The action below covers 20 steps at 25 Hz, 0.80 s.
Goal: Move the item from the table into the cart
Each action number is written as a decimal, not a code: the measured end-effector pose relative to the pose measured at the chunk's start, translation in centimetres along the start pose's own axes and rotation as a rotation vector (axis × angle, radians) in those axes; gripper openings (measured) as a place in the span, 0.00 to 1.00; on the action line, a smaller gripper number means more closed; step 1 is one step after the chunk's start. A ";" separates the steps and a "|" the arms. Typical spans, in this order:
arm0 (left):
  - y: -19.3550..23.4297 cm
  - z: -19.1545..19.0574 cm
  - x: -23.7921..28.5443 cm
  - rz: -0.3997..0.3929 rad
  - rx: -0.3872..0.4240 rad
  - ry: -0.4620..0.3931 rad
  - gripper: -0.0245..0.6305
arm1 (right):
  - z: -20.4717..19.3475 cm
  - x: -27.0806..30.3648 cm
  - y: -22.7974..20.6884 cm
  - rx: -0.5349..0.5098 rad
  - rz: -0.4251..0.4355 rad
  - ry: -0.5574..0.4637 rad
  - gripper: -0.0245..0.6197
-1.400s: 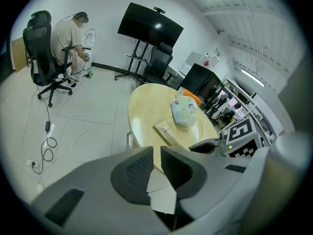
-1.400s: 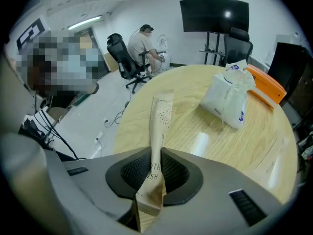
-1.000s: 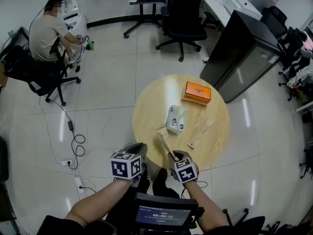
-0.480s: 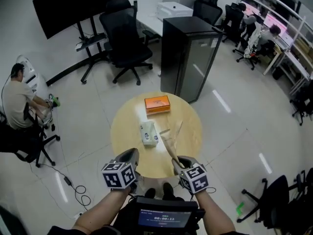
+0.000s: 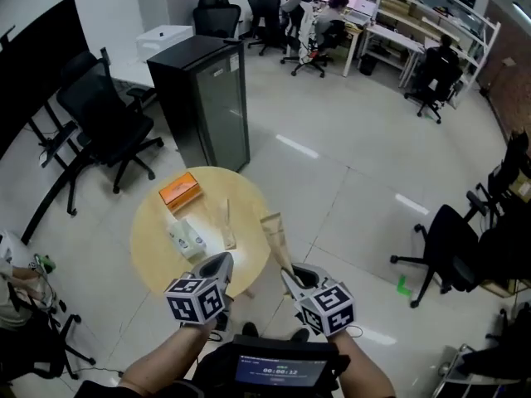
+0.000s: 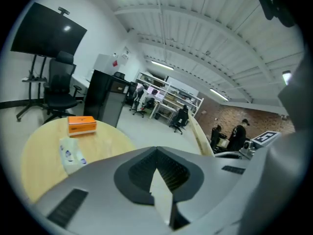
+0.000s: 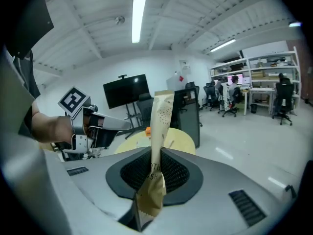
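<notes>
- Right gripper (image 5: 289,279) jaws clamp the paper toothbrush packet (image 5: 275,237), now lifted off the round counter (image 5: 150,240).
- Left gripper (image 5: 218,265) jaws sit closed, empty; cart unseen.

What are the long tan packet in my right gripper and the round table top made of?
Long tan packet: probably matte kraft paper, given its dull surface, printed lettering, zigzag-cut end and soft creasing where the jaws pinch it. Round pale table top: wood or wood-look laminate, smooth and even; I cannot tell which.
</notes>
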<state>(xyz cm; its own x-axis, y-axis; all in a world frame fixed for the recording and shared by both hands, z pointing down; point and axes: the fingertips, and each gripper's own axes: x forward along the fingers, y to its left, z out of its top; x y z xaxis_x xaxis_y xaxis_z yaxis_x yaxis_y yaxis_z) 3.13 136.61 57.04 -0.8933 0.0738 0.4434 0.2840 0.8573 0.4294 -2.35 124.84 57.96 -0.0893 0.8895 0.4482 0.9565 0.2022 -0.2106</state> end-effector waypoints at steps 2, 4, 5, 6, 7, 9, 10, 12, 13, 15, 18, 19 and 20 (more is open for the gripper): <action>-5.1 -1.0 2.5 -0.065 0.033 0.023 0.04 | -1.0 -4.7 -3.2 0.026 -0.063 -0.028 0.10; -11.0 -2.2 4.6 -0.125 0.062 0.037 0.04 | -2.3 -10.2 -6.6 0.053 -0.123 -0.057 0.10; -14.5 -2.9 5.8 -0.158 0.078 0.040 0.04 | -2.8 -13.2 -8.5 0.067 -0.156 -0.074 0.10; -18.3 -3.6 7.0 -0.197 0.093 0.044 0.04 | -3.4 -16.6 -10.6 0.081 -0.190 -0.093 0.10; -22.4 -4.4 8.3 -0.239 0.110 0.051 0.04 | -4.0 -20.1 -12.7 0.094 -0.227 -0.114 0.10; -31.1 -6.4 10.9 -0.327 0.153 0.071 0.04 | -5.4 -27.7 -16.8 0.113 -0.307 -0.152 0.10; -35.5 -7.3 12.0 -0.371 0.180 0.078 0.04 | -6.1 -31.5 -18.9 0.116 -0.350 -0.168 0.10; -44.1 -9.1 14.1 -0.460 0.240 0.084 0.04 | -7.4 -38.8 -22.8 0.126 -0.435 -0.198 0.10; -48.1 -10.0 15.0 -0.502 0.271 0.088 0.04 | -8.1 -42.4 -24.6 0.137 -0.474 -0.213 0.10; -55.9 -12.2 16.7 -0.576 0.327 0.102 0.04 | -9.7 -49.4 -28.0 0.162 -0.552 -0.238 0.10; -67.4 -15.7 19.3 -0.698 0.383 0.137 0.04 | -12.6 -60.0 -32.8 0.205 -0.691 -0.267 0.10; -71.0 -16.6 20.1 -0.744 0.405 0.150 0.04 | -13.4 -63.2 -34.2 0.225 -0.742 -0.280 0.10; -74.3 -17.5 21.0 -0.790 0.428 0.163 0.04 | -14.1 -66.3 -35.6 0.244 -0.796 -0.292 0.10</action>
<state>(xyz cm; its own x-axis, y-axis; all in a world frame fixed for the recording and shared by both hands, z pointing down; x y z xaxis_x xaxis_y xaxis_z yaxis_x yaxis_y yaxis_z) -30.62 65.57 48.20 -0.7036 -0.6597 0.2642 -0.5716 0.7463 0.3410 -26.51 52.92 48.05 -0.8032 0.5100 0.3077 0.4971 0.8586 -0.1254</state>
